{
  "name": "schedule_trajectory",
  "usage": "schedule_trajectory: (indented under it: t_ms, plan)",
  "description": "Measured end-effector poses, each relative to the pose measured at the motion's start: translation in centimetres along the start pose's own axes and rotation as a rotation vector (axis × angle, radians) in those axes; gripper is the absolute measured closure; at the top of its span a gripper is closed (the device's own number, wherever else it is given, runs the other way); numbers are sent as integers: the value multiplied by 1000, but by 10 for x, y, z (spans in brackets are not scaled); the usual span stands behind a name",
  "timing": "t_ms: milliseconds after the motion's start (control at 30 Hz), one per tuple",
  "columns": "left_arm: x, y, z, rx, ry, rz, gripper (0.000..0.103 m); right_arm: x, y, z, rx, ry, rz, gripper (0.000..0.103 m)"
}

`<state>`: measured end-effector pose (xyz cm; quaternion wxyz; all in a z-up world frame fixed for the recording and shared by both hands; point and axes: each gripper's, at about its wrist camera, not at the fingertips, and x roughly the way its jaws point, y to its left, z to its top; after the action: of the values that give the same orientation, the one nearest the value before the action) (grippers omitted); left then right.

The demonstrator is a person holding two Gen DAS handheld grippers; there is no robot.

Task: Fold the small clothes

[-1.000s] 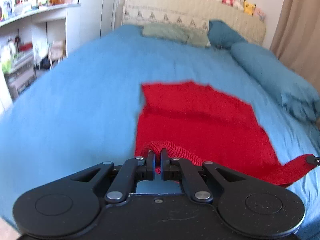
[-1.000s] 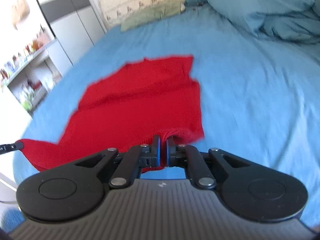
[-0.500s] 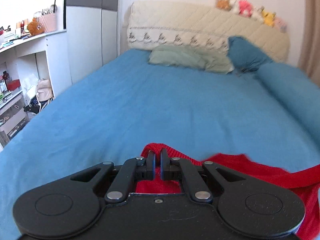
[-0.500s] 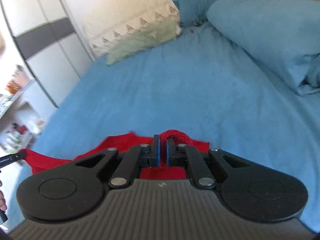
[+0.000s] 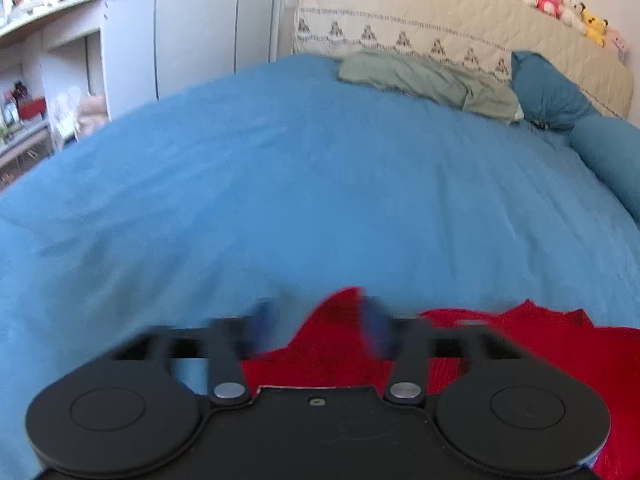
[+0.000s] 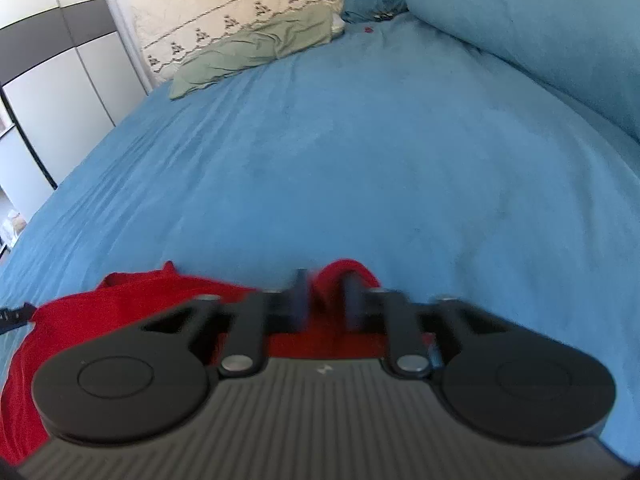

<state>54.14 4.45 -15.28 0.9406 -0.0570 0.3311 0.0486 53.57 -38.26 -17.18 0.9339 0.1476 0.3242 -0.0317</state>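
A red knitted garment (image 5: 500,340) lies folded over on the blue bedspread (image 5: 320,180), low in both views. My left gripper (image 5: 318,320) is open, its blurred fingers apart over the garment's near left corner. My right gripper (image 6: 324,300) is open too, fingers apart either side of a raised red bunch (image 6: 346,270) of the garment (image 6: 132,300). Neither gripper holds the cloth. The left gripper's tip (image 6: 14,314) shows at the left edge of the right wrist view. Most of the garment is hidden under the gripper bodies.
A green cloth (image 5: 428,78) and blue pillows (image 5: 548,94) lie by the cream headboard (image 5: 440,24), which has plush toys (image 5: 560,0) on top. A big blue pillow (image 6: 540,28) lies on the right. White shelves (image 5: 48,60) and a wardrobe (image 6: 52,60) stand left.
Both grippers carried the garment's near edge forward over the rest of it, lowered it onto the bed, and have opened, letting the cloth go.
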Motion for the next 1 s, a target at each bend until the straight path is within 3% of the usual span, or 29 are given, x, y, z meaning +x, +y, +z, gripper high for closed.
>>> schedule_trajectory:
  t_ms: [33, 133, 200, 333, 500, 700, 900, 1000]
  plan:
    - [-6, -3, 1, 12, -18, 3, 19, -11, 2, 0, -19, -43, -15, 2]
    - [-43, -2, 0, 68, -44, -17, 14, -48, 16, -4, -109, -135, 20, 0]
    - [-73, -3, -11, 88, -32, -78, 1, -71, 24, -19, -142, -148, 51, 0]
    - [-95, -3, -54, 97, 55, -229, 0, -84, 33, -72, -151, -12, 186, 0]
    - [-81, -2, -100, 127, 160, -195, 0, -73, 31, -119, -221, 60, 90, 0]
    - [-84, -15, -118, 215, 108, -156, 0, -70, 20, -125, -276, 72, 28, 0]
    - [-94, -29, -106, 229, 96, -103, 0, -140, 22, -103, -301, 11, -65, 0]
    - [-118, -51, -96, 289, 26, -174, 0, -177, 17, -117, -216, 54, -84, 0]
